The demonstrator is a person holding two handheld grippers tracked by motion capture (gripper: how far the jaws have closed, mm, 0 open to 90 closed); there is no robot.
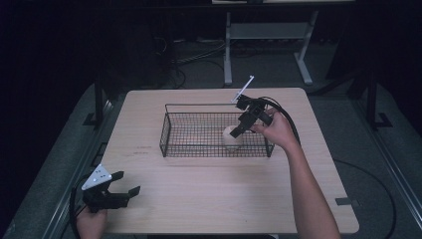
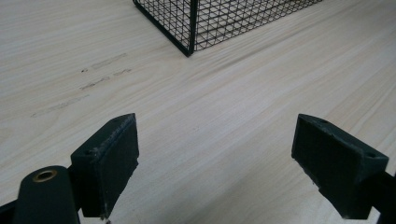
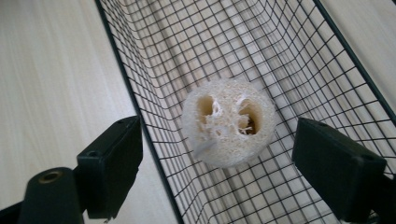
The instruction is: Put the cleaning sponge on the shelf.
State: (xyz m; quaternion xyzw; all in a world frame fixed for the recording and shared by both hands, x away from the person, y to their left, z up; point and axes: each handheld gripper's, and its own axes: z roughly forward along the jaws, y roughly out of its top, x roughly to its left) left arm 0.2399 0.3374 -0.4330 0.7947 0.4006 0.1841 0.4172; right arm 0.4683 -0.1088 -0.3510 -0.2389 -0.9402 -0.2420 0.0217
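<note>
A pale round loofah piece [image 3: 229, 123] with two hollows in its face lies inside the black wire basket [image 3: 289, 60]. My right gripper [image 3: 217, 140] hangs over it, open, and both pads stand apart from the loofah's sides. In the high view that gripper [image 1: 237, 130] points down into the basket's [image 1: 189, 134] right part, just above the loofah [image 1: 232, 140]. My left gripper [image 1: 130, 182] hovers open near the table's front left corner. Nothing lies between its jaws [image 2: 215, 135] but bare wood.
The basket stands in the middle of the light wooden table [image 1: 209, 189], and its near corner [image 2: 189, 46] shows ahead of the left gripper. A cable [image 1: 288, 119] trails from the right gripper. Beyond the table are a dark floor and a white desk frame [image 1: 229, 55].
</note>
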